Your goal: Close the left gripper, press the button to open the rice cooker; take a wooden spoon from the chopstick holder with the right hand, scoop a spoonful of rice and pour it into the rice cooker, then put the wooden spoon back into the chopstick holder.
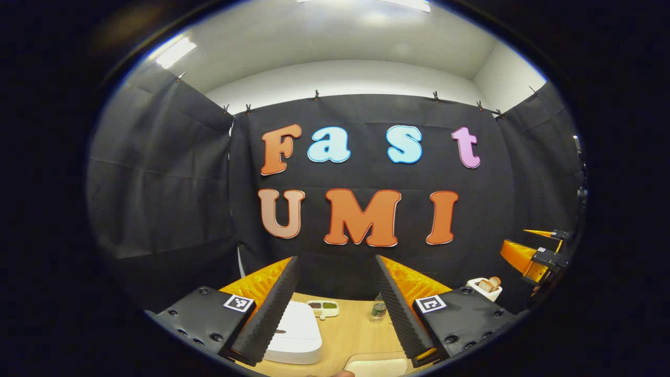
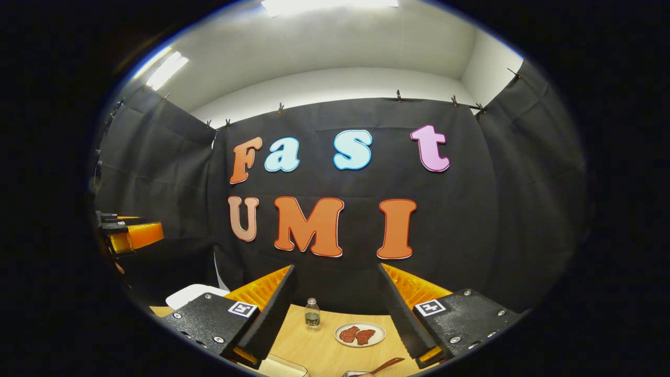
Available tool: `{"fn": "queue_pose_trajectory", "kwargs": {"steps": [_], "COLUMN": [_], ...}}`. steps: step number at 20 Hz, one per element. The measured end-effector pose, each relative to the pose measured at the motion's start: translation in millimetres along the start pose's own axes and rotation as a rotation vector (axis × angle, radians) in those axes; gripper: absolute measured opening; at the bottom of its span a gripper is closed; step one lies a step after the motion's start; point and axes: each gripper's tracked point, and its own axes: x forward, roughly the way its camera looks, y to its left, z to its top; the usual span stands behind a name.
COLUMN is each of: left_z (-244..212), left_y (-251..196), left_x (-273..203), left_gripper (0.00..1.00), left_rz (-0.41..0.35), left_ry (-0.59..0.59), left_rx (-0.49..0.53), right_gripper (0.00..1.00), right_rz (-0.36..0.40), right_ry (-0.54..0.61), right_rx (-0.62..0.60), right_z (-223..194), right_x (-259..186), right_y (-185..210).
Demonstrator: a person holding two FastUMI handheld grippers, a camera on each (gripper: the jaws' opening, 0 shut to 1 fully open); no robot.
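Observation:
The white rice cooker (image 1: pixel 296 335) sits on the wooden table (image 1: pixel 350 330) with its lid down, just beyond my left gripper (image 1: pixel 335 259), which is open and holds nothing. At the right stands a white chopstick holder (image 1: pixel 484 290) with wooden utensil ends sticking out. In the right gripper view, my right gripper (image 2: pixel 336 267) is open and empty above the table (image 2: pixel 324 351). A brown wooden handle (image 2: pixel 386 363) lies near the bottom edge. The rice cooker (image 2: pixel 192 294) appears at the left.
A small divided dish of grains (image 1: pixel 323 308) and a small bottle (image 1: pixel 378 310) stand behind the cooker. The bottle (image 2: pixel 312 314) and a plate of reddish food (image 2: pixel 360 334) lie ahead of the right gripper. A pale tray (image 1: pixel 374 364) sits at the near edge.

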Motion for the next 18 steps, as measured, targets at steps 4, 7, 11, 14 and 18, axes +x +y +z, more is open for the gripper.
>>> {"fn": "queue_pose_trajectory", "kwargs": {"steps": [4,7,11,14,18], "left_z": [-9,-12,-24,-28,-52], "left_y": [26,46,66,74,85], "left_x": [16,29,43,56,66], "left_gripper": [0.96,0.97,0.68,0.34,0.07], "left_rz": [0.009,0.022,0.027,0.040,0.047], "left_ry": [0.032,0.047,0.092,0.118,0.183], "left_rx": [-0.023,-0.013,-0.045,-0.054,-0.078], "right_gripper": [0.94,0.94,0.94,0.94,0.94], "right_rz": [-0.027,-0.040,-0.067,-0.083,-0.104], "right_ry": [0.015,0.024,0.041,0.046,0.055], "right_rx": [-0.025,-0.026,-0.052,-0.039,-0.036], "right_z": [-3,-5,-13,-15,-19], "right_x": [4,6,6,7,11], "right_y": [5,9,6,4,-1]}}
